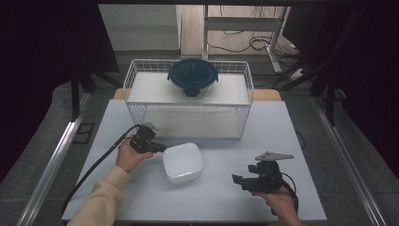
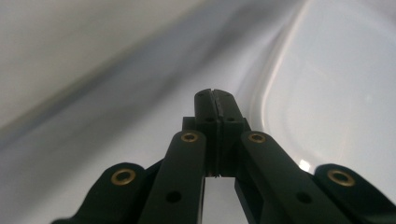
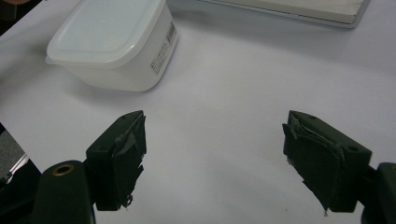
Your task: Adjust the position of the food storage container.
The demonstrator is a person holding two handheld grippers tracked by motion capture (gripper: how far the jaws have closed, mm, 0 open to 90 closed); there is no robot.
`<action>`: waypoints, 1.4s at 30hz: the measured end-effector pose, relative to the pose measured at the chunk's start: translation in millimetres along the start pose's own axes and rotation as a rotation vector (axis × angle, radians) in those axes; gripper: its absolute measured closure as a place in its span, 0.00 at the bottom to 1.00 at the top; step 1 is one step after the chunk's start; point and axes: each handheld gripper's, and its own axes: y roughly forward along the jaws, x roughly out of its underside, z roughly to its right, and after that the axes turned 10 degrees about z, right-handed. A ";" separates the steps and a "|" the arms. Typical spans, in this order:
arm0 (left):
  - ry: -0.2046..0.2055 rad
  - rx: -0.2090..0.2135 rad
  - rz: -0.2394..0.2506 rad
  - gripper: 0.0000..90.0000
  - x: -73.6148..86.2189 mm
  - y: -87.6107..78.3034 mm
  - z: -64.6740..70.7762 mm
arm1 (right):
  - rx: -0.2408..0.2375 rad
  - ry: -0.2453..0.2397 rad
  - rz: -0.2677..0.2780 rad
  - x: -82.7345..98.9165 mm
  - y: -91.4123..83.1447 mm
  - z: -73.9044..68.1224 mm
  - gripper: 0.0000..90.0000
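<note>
A white square lidded container (image 1: 182, 162) sits mid-table. My left gripper (image 1: 161, 148) lies at the container's upper-left edge, pointing right. In the left gripper view the left gripper (image 2: 215, 97) has its jaws pressed together with nothing between them, and the container's lid (image 2: 336, 93) lies just to their right. Whether the tips touch it I cannot tell. My right gripper (image 1: 236, 179) rests near the front right of the table, pointing left toward the container. In the right gripper view the right gripper (image 3: 215, 149) stands wide open over bare table, with the container (image 3: 112, 42) some way ahead at upper left.
A white wire basket (image 1: 133, 77) with a flat shelf stands at the back of the table. On that shelf sits a round glass container with a dark blue lid (image 1: 193, 75). The basket's base edge (image 3: 289, 10) lies beyond the right gripper.
</note>
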 end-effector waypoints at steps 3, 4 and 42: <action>0.008 -0.001 -0.015 1.00 3.5 3.8 4.8 | -0.004 -0.003 -0.001 -0.4 0.3 -1.3 0.24; 0.014 0.001 -0.019 1.00 4.8 4.5 6.6 | -0.004 -0.004 -0.001 -0.3 0.4 -1.4 0.24; 0.015 0.184 -0.042 1.00 46.5 4.3 77.2 | -0.002 -0.003 0.004 -1.4 -1.4 -2.5 0.24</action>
